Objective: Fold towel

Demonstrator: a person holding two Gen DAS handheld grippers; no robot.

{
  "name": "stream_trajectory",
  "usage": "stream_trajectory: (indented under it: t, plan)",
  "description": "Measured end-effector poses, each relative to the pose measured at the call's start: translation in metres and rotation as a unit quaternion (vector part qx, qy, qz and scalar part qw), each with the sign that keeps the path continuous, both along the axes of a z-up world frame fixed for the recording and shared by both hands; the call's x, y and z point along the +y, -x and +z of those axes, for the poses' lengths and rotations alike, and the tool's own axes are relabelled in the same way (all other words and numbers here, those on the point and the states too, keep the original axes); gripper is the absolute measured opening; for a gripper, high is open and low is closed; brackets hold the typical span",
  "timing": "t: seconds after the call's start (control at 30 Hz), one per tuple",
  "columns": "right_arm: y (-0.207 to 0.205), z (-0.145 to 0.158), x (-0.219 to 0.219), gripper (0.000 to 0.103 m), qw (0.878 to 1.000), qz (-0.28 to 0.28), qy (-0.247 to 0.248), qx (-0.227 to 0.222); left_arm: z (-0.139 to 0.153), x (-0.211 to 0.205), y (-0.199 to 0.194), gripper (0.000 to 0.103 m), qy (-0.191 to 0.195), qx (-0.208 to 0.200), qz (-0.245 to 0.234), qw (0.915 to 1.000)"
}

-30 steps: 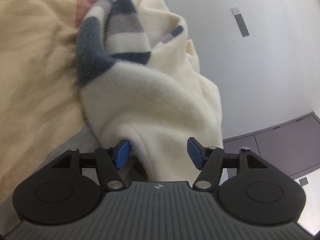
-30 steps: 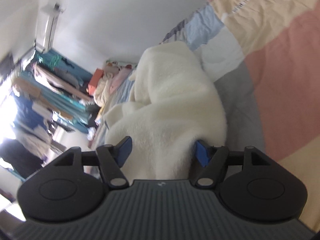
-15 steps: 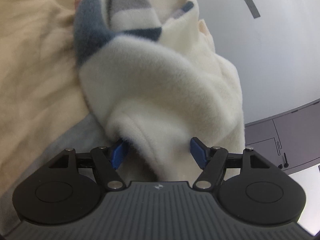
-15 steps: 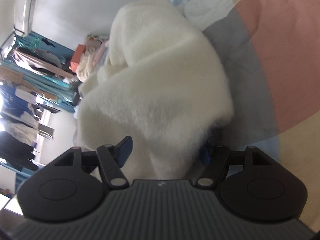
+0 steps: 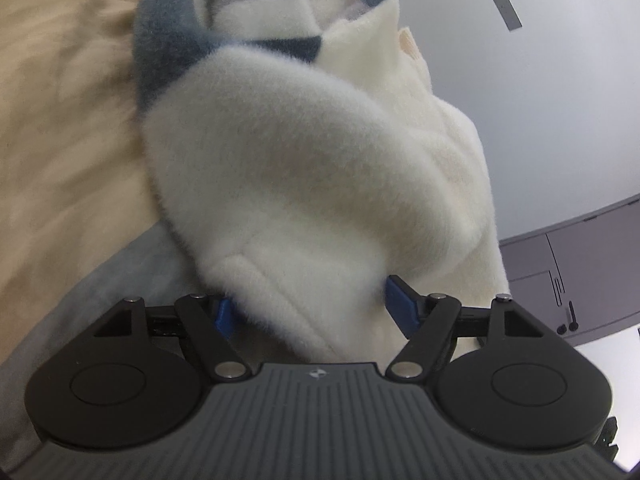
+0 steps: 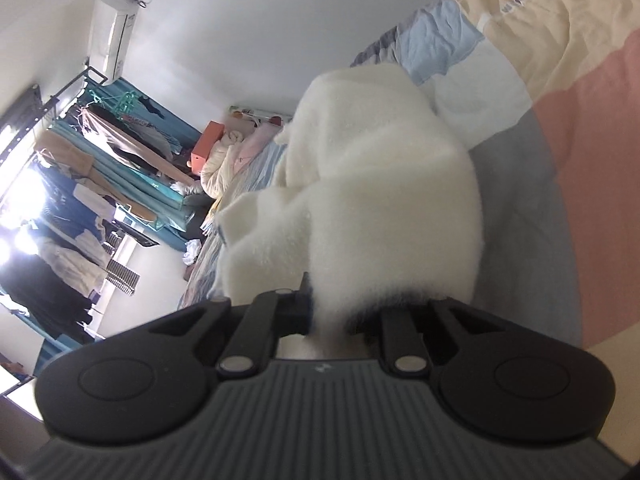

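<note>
A fluffy cream towel [image 5: 304, 184] with blue and grey stripes at its far end is bunched up over the bedspread. In the left wrist view a thick fold of it lies between the blue fingers [image 5: 400, 305] of my left gripper [image 5: 310, 308], which stand wide apart, open. In the right wrist view the towel [image 6: 384, 208] rises in a heap straight ahead. My right gripper [image 6: 332, 314] is shut on the towel's near edge, and the pile hides its fingertips.
The bedspread [image 6: 592, 152] has pink, beige, grey and light-blue patches and spreads to the right. A white wall and grey cabinet [image 5: 576, 268] lie beyond the left gripper. A clothes rack [image 6: 80, 184] and bedding pile [image 6: 228, 160] stand across the room.
The right gripper's fingers have closed in on the towel's edge. Both grippers have pushed further into the towel, which now fills more of each view.
</note>
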State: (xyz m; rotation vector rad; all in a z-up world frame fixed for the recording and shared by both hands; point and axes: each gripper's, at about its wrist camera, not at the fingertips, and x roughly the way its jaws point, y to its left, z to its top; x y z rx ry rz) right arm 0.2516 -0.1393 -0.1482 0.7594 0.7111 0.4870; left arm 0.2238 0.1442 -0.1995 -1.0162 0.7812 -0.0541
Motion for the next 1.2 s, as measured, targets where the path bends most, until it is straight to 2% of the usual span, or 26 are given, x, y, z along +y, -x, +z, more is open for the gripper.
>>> stream_trajectory:
  t: [0.03, 0.1, 0.2, 0.27, 0.4, 0.5, 0.57, 0.63, 0.67, 0.77, 0.9, 1.07, 1.13, 1.2]
  plan:
    - [-0.003, -0.002, 0.000, 0.016, 1.000, -0.001, 0.004, 0.002, 0.001, 0.000, -0.001, 0.069, -0.005, -0.003, 0.003, 1.0000]
    - [-0.005, -0.008, -0.002, 0.015, 1.000, -0.004, 0.011, 0.010, 0.005, -0.001, -0.001, 0.047, -0.019, -0.011, 0.007, 0.9997]
    - [-0.006, -0.009, -0.001, 0.015, 1.000, -0.006, 0.022, 0.006, 0.016, -0.004, 0.011, 0.025, -0.018, -0.032, 0.000, 0.9993]
    - [-0.001, -0.001, 0.000, 0.014, 1.000, -0.004, 0.026, -0.014, 0.030, -0.007, 0.025, 0.022, -0.041, -0.051, -0.008, 0.9978]
    - [0.017, 0.022, -0.005, 0.014, 0.997, 0.007, 0.008, -0.070, 0.067, -0.005, 0.056, 0.019, -0.068, -0.117, 0.009, 0.9907]
    - [0.032, 0.043, -0.009, 0.013, 0.994, 0.014, -0.004, -0.108, 0.093, 0.001, 0.078, 0.018, -0.066, -0.166, 0.018, 0.9838]
    - [0.040, 0.061, -0.012, 0.013, 0.992, 0.015, -0.015, -0.127, 0.113, 0.002, 0.088, 0.017, -0.067, -0.220, 0.003, 0.9732]
    - [0.047, 0.077, -0.016, 0.013, 0.991, 0.007, -0.047, -0.129, 0.131, 0.002, 0.098, 0.017, -0.068, -0.258, -0.004, 0.9637]
    - [0.051, 0.088, -0.019, 0.013, 0.988, 0.005, -0.064, -0.142, 0.140, 0.003, 0.102, 0.017, -0.062, -0.271, -0.004, 0.9607]
    - [0.060, 0.125, -0.019, 0.013, 0.981, 0.006, -0.052, -0.188, 0.166, 0.011, 0.114, 0.017, -0.036, -0.298, 0.002, 0.9537]
    - [0.059, 0.180, -0.019, 0.013, 0.973, 0.019, -0.049, -0.226, 0.215, 0.014, 0.131, 0.015, -0.053, -0.339, -0.001, 0.9394]
    - [0.061, 0.259, -0.022, 0.013, 0.960, 0.029, -0.053, -0.273, 0.292, 0.015, 0.141, 0.015, -0.066, -0.390, -0.008, 0.9183]
    - [0.066, 0.292, -0.023, 0.013, 0.953, 0.028, -0.046, -0.298, 0.328, 0.015, 0.146, 0.015, -0.074, -0.416, -0.013, 0.9065]
    - [0.075, 0.327, -0.024, 0.013, 0.946, 0.018, -0.035, -0.323, 0.370, 0.011, 0.151, 0.015, -0.092, -0.444, -0.018, 0.8911]
